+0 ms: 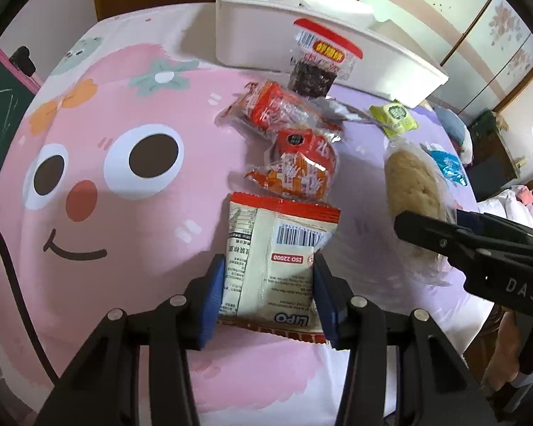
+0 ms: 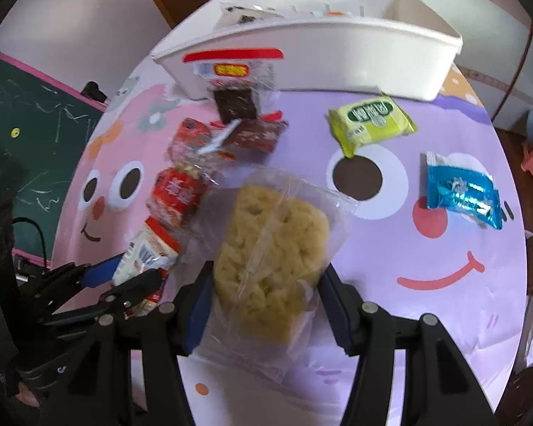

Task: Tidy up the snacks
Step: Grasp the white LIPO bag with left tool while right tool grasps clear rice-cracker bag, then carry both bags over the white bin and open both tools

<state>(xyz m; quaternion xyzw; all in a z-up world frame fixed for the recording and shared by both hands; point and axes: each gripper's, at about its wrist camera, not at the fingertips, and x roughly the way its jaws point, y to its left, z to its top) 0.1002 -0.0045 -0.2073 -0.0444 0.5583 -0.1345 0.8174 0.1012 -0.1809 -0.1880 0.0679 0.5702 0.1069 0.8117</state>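
Snacks lie scattered on the counter before the white bin (image 1: 337,25). Left view: left gripper (image 1: 269,298), jaws apart, straddles the LIPO packet (image 1: 277,248). Right view: right gripper (image 2: 266,305), jaws apart, flanks the rice cake (image 2: 273,248). Grasping seems under way; next, close, then carry binward.
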